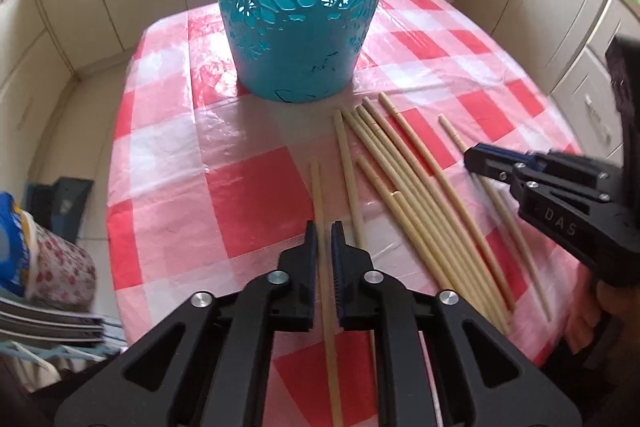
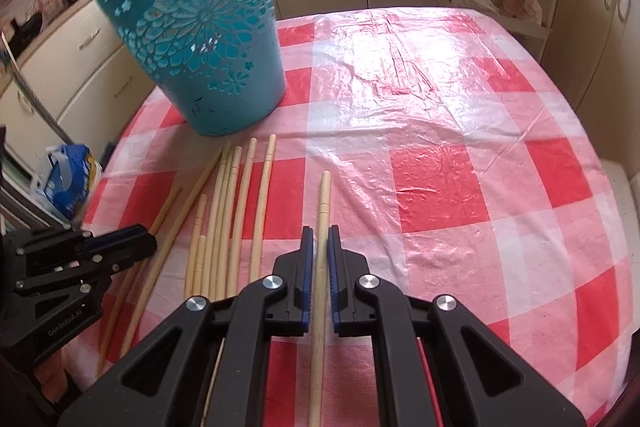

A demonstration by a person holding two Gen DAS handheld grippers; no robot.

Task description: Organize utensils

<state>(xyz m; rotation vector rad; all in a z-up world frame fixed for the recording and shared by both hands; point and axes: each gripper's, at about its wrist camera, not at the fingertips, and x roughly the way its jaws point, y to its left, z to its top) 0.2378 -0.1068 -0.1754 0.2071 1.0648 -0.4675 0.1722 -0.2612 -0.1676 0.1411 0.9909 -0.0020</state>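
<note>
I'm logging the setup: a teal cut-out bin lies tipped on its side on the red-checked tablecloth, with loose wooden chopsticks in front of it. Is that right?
Not quite: the teal bin stands upright on its base on the red-checked tablecloth, not on its side. The right wrist view shows its open rim on top. The loose wooden chopsticks do lie in front of it.

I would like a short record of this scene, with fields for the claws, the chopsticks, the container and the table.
left claw: nearly closed around one chopstick; contact not clear
right claw: nearly closed around another chopstick; contact not clear
loose chopsticks: lying on the cloth between the two claws
container: teal basket, upright, standing beyond the chopsticks
table: checked red and white tablecloth
</note>
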